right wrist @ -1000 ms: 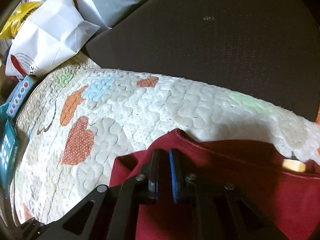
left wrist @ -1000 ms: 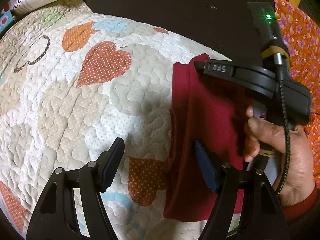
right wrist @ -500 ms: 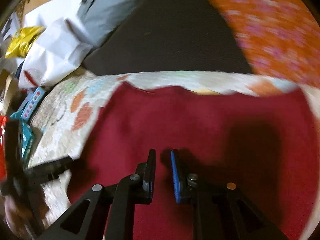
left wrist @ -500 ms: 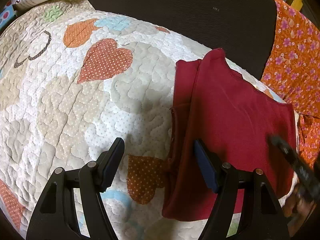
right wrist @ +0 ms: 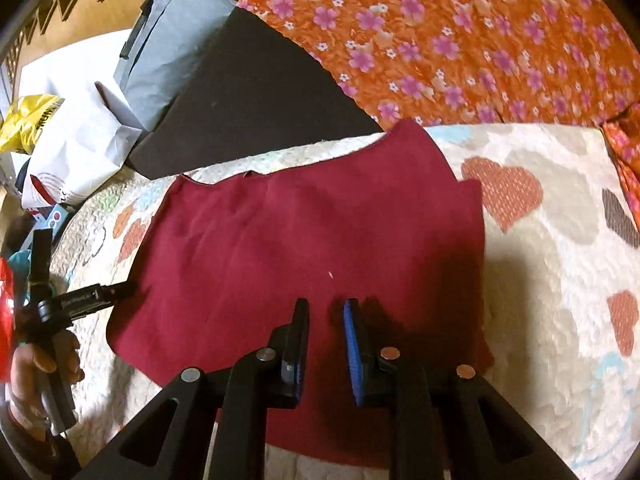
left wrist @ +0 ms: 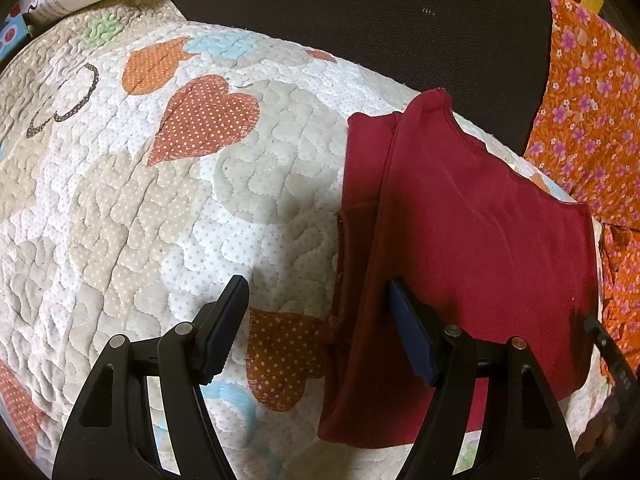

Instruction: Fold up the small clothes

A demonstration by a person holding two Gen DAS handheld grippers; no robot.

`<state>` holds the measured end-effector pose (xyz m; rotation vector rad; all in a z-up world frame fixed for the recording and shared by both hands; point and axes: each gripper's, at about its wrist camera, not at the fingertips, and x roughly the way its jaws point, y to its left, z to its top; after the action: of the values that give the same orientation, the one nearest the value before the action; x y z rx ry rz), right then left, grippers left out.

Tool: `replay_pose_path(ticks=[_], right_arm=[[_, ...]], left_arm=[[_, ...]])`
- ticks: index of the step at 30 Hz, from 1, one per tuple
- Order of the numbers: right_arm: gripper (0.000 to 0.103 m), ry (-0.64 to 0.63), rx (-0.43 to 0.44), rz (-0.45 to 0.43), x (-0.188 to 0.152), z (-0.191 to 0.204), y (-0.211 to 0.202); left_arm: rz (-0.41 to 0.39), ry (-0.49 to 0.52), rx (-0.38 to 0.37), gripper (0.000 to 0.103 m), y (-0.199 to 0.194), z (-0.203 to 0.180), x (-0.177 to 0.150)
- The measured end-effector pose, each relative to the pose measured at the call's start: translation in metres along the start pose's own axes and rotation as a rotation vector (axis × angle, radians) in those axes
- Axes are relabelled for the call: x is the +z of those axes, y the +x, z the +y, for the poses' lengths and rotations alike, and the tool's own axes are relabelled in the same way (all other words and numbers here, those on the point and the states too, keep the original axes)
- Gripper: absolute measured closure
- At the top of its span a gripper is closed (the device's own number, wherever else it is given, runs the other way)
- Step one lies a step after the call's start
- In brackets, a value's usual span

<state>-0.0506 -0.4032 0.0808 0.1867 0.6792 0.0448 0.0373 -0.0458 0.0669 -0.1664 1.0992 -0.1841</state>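
Note:
A dark red small garment (left wrist: 472, 240) lies flat on the heart-patterned quilt (left wrist: 160, 208), folded over with one side doubled. It also shows in the right wrist view (right wrist: 312, 240). My left gripper (left wrist: 316, 320) is wide open and empty, its right finger over the garment's left edge, its left finger over the quilt. My right gripper (right wrist: 326, 344) hovers above the garment's near edge, its jaws a narrow gap apart with nothing between them. The left gripper also shows in the right wrist view (right wrist: 92, 296) at the garment's left edge.
A dark cushion (left wrist: 360, 24) lies behind the quilt. Orange flowered cloth (right wrist: 460, 40) covers the right and back. White bags (right wrist: 80, 148), a grey bag (right wrist: 168, 56) and a yellow packet (right wrist: 28, 116) sit at the back left.
My right gripper let go of the garment's far corner, pulled back toward the near edge and opened slightly. The garment now lies flat. The left gripper stayed in place, open.

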Motion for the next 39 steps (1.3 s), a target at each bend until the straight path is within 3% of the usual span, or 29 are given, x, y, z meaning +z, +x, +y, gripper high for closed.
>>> replay_pose_path(ticks=[5, 6, 11, 15, 18, 24, 30, 32, 36, 39], right_arm=[[0.087, 0.039, -0.086, 0.047, 0.008, -0.011, 0.035], [0.087, 0.06, -0.071, 0.044, 0.007, -0.014, 0.037], [0.086, -0.013, -0.08, 0.024, 0.022, -0.007, 0.023], [0.083, 0.064, -0.139, 0.016, 0.04, -0.034, 0.03], [0.083, 0.14, -0.093, 0.009, 0.042, -0.055, 0.041], [0.079, 0.123, -0.032, 0.026, 0.037, -0.033, 0.027], [0.075, 0.064, 0.171, 0.1, 0.026, 0.024, 0.045], [0.069, 0.037, 0.212, 0.113, 0.025, 0.045, 0.053], [0.064, -0.022, 0.244, 0.16, 0.024, 0.082, 0.078], [0.063, -0.028, 0.231, 0.168, 0.023, 0.093, 0.089]], left_arm=[[0.017, -0.017, -0.014, 0.029, 0.005, 0.0, 0.0], [0.018, -0.018, -0.017, 0.028, 0.005, 0.0, 0.0], [0.019, -0.016, -0.013, 0.026, 0.007, -0.002, -0.001], [0.015, -0.008, -0.006, 0.025, 0.007, -0.004, -0.002], [0.017, -0.009, -0.007, 0.025, 0.007, -0.004, -0.001], [-0.003, -0.048, -0.028, 0.025, 0.0, 0.003, 0.003], [0.03, -0.107, -0.074, 0.025, 0.002, 0.012, 0.003], [0.041, -0.103, -0.083, 0.025, 0.004, 0.009, 0.001], [0.044, -0.083, -0.09, 0.024, 0.006, 0.003, -0.001], [0.037, -0.121, -0.131, 0.019, 0.01, 0.006, -0.003]])
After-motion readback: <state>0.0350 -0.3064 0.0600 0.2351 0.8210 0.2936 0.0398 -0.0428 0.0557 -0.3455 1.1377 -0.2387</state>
